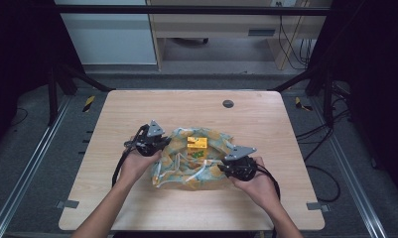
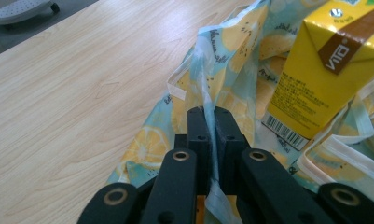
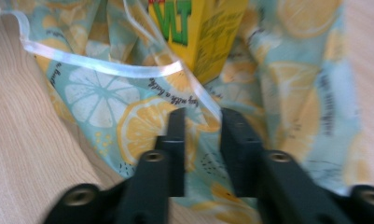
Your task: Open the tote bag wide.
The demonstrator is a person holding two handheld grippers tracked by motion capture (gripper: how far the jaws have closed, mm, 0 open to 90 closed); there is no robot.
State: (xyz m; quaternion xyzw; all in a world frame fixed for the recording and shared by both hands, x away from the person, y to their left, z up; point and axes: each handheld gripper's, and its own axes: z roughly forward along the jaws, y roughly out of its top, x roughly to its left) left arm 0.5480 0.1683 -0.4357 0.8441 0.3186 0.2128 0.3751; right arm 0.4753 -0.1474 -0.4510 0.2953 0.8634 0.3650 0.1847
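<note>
A lemon-print cloth bag [image 1: 194, 161] lies crumpled in the middle of the table, with white trim along its edges. A yellow drink carton [image 1: 197, 143] rests on top of the bag. It appears close up in the left gripper view as the carton [image 2: 322, 70] and in the right gripper view as the carton [image 3: 198, 32]. My left gripper [image 1: 165, 144] is at the bag's left edge, shut on a raised fold of the fabric [image 2: 208, 70]. My right gripper [image 1: 220, 167] is at the bag's right side, its jaws [image 3: 202, 119] apart over the cloth [image 3: 142, 116], with the white trim running by the tips.
The wooden table [image 1: 137, 109] has a round dark grommet [image 1: 228, 103] near its far edge. Bare wood [image 2: 72, 93] stretches left of the bag. Cables [image 1: 318, 144] trail on the floor to the right, and a cabinet stands beyond the table.
</note>
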